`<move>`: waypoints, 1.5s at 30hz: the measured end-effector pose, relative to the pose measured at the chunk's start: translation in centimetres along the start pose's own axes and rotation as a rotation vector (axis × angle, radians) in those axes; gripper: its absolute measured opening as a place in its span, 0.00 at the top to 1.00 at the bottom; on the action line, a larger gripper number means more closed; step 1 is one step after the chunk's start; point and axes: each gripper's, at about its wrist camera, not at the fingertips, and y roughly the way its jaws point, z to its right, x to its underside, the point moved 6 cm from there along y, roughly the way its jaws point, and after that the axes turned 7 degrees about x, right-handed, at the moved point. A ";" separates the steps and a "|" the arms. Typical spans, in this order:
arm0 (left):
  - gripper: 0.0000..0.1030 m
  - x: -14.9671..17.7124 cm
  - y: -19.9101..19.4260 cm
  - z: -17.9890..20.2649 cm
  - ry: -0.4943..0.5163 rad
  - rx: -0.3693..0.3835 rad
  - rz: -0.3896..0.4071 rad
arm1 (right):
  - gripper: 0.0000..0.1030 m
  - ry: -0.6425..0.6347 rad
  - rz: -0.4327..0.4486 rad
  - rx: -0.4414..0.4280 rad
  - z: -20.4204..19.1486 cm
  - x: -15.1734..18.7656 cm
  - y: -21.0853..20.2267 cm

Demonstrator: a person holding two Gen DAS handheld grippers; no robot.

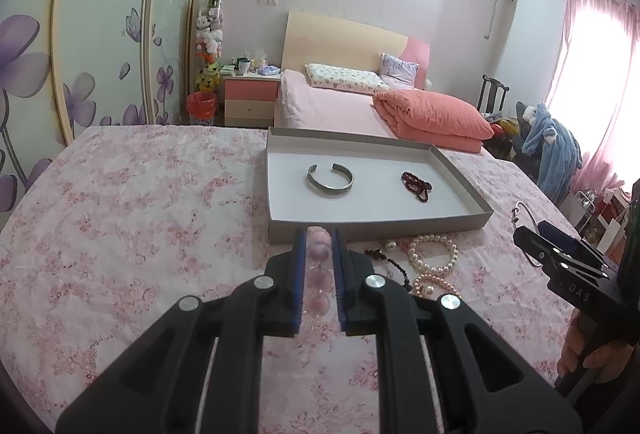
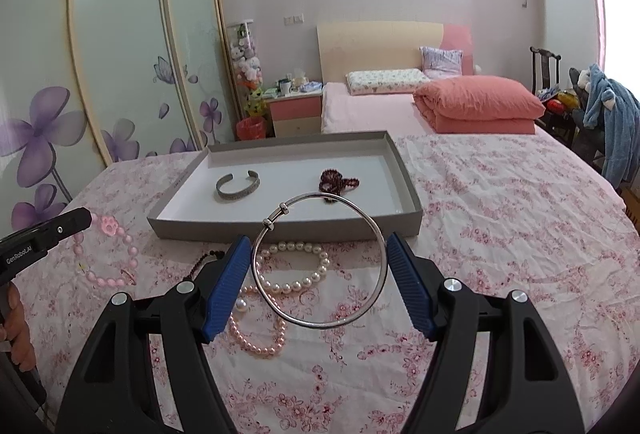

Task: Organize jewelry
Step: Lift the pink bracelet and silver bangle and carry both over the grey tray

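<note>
My left gripper (image 1: 319, 238) is shut on a pink bead bracelet (image 1: 319, 280), low over the floral cloth just before the grey tray (image 1: 376, 224); that bracelet also shows in the right wrist view (image 2: 120, 242). My right gripper (image 2: 318, 254) is shut on a thin silver bangle (image 2: 318, 260) and holds it above the cloth, near the tray's front wall (image 2: 280, 232). The tray holds a silver cuff (image 1: 330, 180) (image 2: 238, 187) and a dark red bead bracelet (image 1: 416, 185) (image 2: 338, 183). White pearls (image 1: 434, 254) (image 2: 296, 268), pink pearls (image 2: 256, 334) and dark beads (image 1: 394, 266) lie on the cloth.
The table has a pink floral cloth (image 1: 140, 234). Behind it are a bed with an orange quilt (image 1: 432, 118), a nightstand (image 1: 250, 94) and a floral wardrobe (image 1: 100, 54). A chair with blue clothing (image 1: 552, 150) stands at the right.
</note>
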 end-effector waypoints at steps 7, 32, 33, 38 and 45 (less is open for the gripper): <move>0.87 -0.7 -0.2 1.0 0.014 0.006 0.021 | 0.32 -0.013 0.077 0.014 -0.6 -1.0 -1.2; 0.87 -5.8 2.0 3.2 0.067 0.010 0.089 | 0.32 -0.007 0.240 0.076 -0.4 -5.9 -0.4; 0.87 -6.2 2.4 3.2 0.066 0.009 0.090 | 0.32 -0.007 0.241 0.078 -0.4 -6.0 -0.1; 0.87 -7.5 4.4 3.0 0.067 -0.003 0.085 | 0.32 -0.007 0.227 0.096 -0.2 -6.9 2.5; 0.87 -8.7 8.2 2.2 0.059 -0.020 0.054 | 0.32 0.007 0.158 0.103 0.2 -7.2 6.6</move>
